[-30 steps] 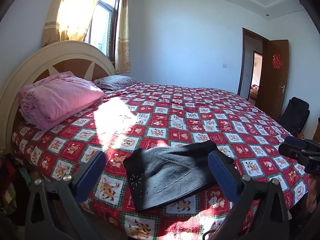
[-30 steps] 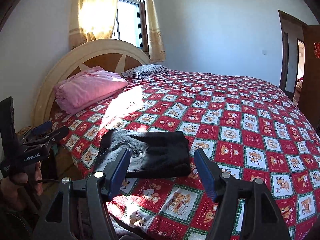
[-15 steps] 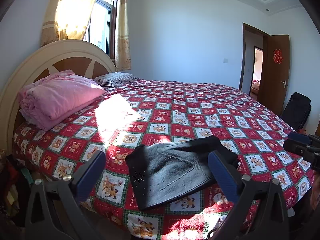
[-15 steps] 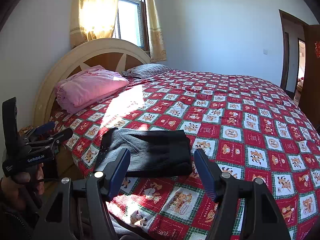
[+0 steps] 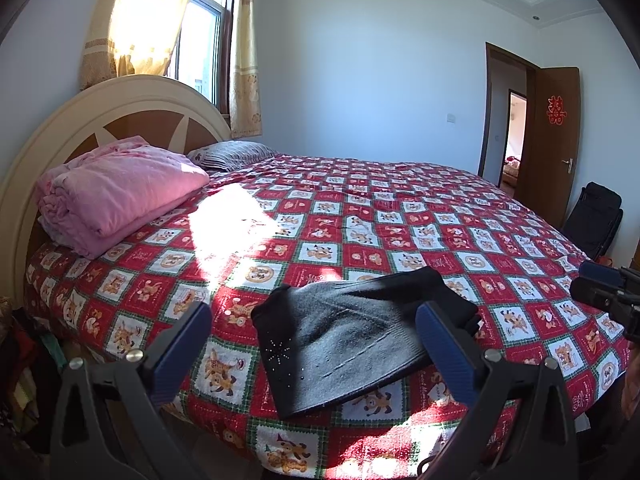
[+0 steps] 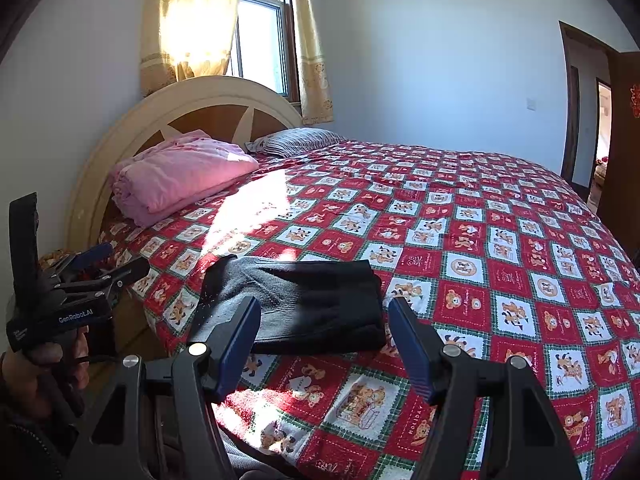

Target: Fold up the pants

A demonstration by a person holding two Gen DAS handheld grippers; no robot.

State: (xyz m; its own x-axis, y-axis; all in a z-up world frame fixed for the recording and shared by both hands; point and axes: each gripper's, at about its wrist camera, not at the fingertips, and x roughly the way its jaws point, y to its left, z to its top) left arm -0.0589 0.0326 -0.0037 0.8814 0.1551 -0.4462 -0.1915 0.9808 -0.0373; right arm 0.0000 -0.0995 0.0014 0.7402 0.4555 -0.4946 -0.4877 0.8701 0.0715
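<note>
The dark grey and black pants (image 5: 348,336) lie folded into a flat rectangle near the front edge of the bed; they also show in the right wrist view (image 6: 304,304). My left gripper (image 5: 316,344) is open and empty, held back from the bed edge with the pants between its blue pads. My right gripper (image 6: 324,340) is open and empty, just short of the pants' near edge. Each gripper shows in the other view, the left one (image 6: 80,280) at the left and the right one (image 5: 604,292) at the right.
The bed has a red checked bedspread (image 5: 400,216). A folded pink blanket (image 5: 116,192) and a striped pillow (image 5: 232,154) lie by the cream headboard (image 5: 120,96). A black bag (image 5: 592,216) stands by the brown door. Clutter sits on the floor at the left.
Both grippers have drawn back and risen slightly from the bed edge. The folded pants have not moved.
</note>
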